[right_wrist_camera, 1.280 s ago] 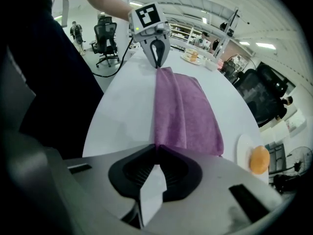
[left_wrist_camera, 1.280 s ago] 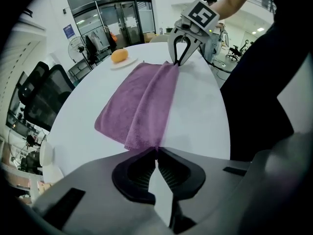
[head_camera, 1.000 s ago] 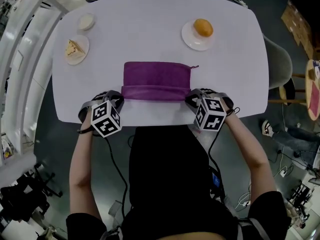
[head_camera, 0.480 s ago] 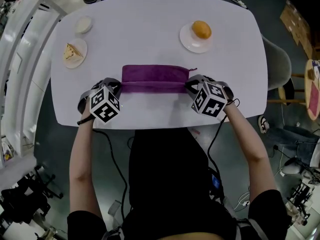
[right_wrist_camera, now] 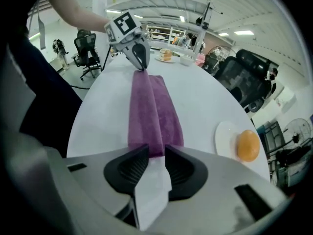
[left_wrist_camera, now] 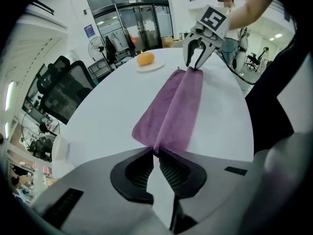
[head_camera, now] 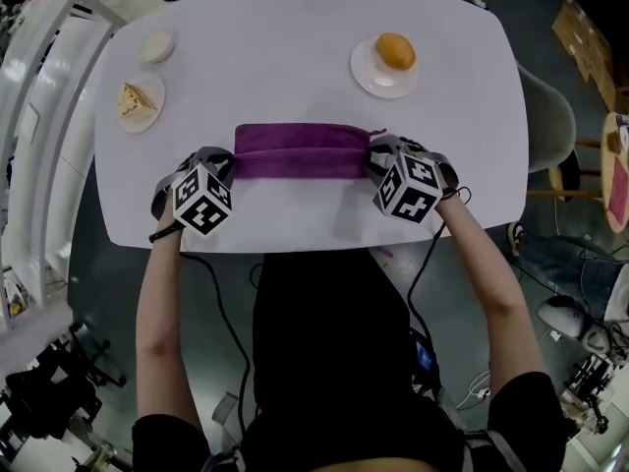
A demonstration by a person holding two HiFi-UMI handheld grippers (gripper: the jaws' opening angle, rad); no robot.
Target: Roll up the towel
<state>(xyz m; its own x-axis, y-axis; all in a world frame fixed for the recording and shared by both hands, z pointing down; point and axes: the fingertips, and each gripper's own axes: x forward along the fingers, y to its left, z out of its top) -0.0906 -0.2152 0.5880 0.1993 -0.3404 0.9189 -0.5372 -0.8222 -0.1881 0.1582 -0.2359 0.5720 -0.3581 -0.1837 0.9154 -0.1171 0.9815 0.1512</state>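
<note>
A purple towel (head_camera: 300,150) lies folded into a narrow strip across the white table (head_camera: 295,28). My left gripper (head_camera: 228,165) is at its left end. In the left gripper view the gripper (left_wrist_camera: 156,152) still pinches the raised fold of the towel (left_wrist_camera: 171,111), and its jaws are just starting to open. My right gripper (head_camera: 376,155) is at the towel's right end. In the right gripper view its jaws (right_wrist_camera: 157,153) are opening, with a gap between the pads and the end of the towel (right_wrist_camera: 151,111) lying loose between them.
A plate (head_camera: 371,79) with an orange bun (head_camera: 396,51) stands behind the towel's right end. A plate with a cake slice (head_camera: 138,103) and a small bowl (head_camera: 157,45) are at the far left. A chair (head_camera: 545,116) stands by the table's right edge.
Both grippers moved away from the person across the table, carrying the towel's near edge over. The towel strip is now narrower and lies farther from the near edge.
</note>
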